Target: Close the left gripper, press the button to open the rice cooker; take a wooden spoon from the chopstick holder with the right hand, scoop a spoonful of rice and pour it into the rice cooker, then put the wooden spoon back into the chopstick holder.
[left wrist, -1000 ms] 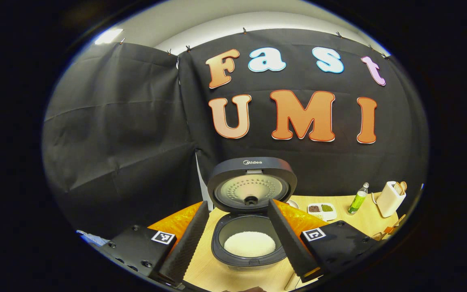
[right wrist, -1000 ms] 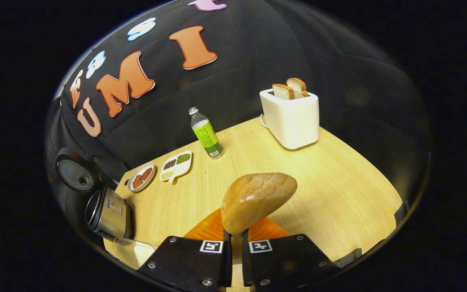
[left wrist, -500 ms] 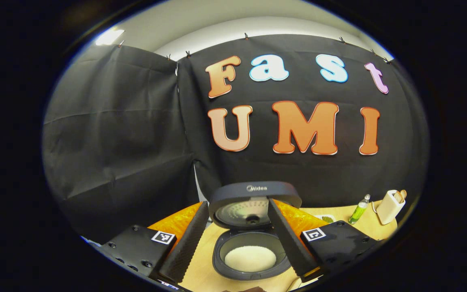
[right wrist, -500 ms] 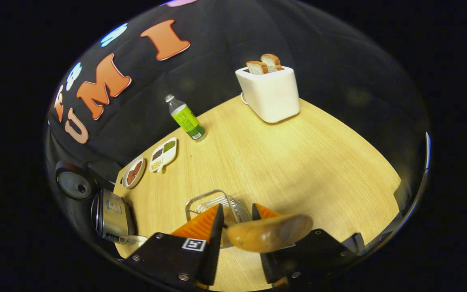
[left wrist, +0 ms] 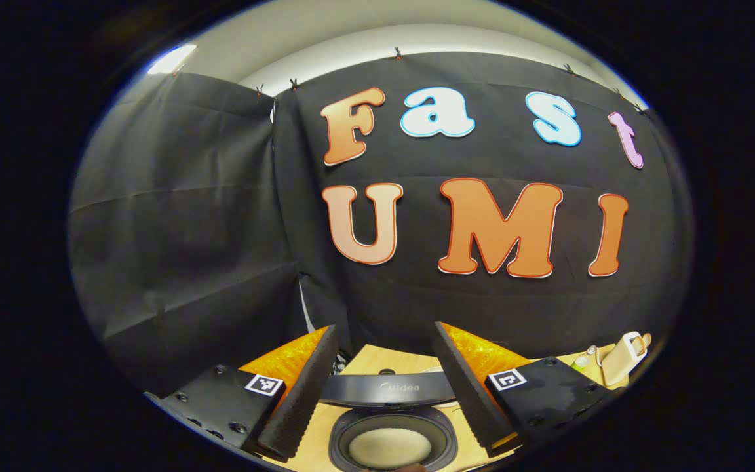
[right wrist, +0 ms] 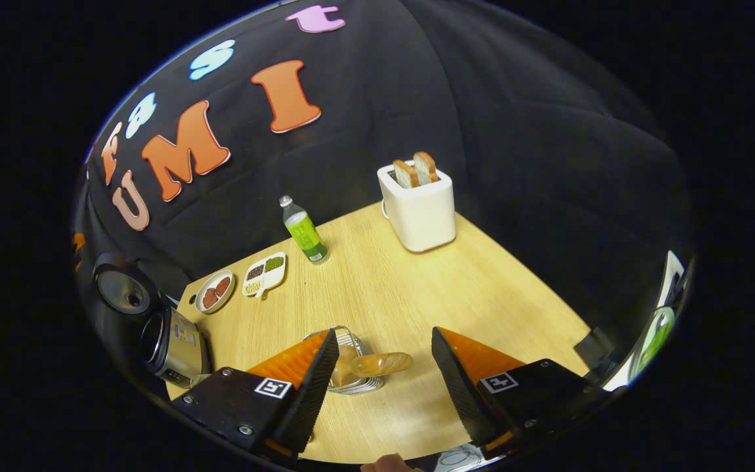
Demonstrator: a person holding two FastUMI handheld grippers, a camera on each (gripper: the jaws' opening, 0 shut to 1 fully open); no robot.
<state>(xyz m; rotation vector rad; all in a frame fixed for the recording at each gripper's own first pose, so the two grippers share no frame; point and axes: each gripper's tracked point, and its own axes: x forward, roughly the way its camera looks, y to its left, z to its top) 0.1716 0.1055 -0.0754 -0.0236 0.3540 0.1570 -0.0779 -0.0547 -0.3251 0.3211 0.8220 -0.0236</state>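
Left tongs (left wrist: 384, 387) stand apart with nothing between the fingers; below and just ahead of them sits the cooker (left wrist: 392, 442), lid (left wrist: 387, 391) raised toward the wall, white rice (left wrist: 390, 448) lying in the pot; far to their right, at the worktop's (left wrist: 377, 357) edge, the toaster (left wrist: 620, 351) is small and blurred.

Right tongs (right wrist: 384, 373) are also apart and clear of the spoon (right wrist: 381, 363); the spoon's bowl lies between the two fingers but touches neither, resting tilted in the wire holder (right wrist: 351, 367), which stands on the worktop (right wrist: 417, 295) just ahead of the left finger; the cooker (right wrist: 171, 347) is off to the left of these tongs, its lid (right wrist: 118, 292) open; farther ahead are a round plate (right wrist: 215, 290), a divided dish (right wrist: 264, 275), a green bottle (right wrist: 303, 230) and the toaster (right wrist: 419, 208) with two slices of bread.
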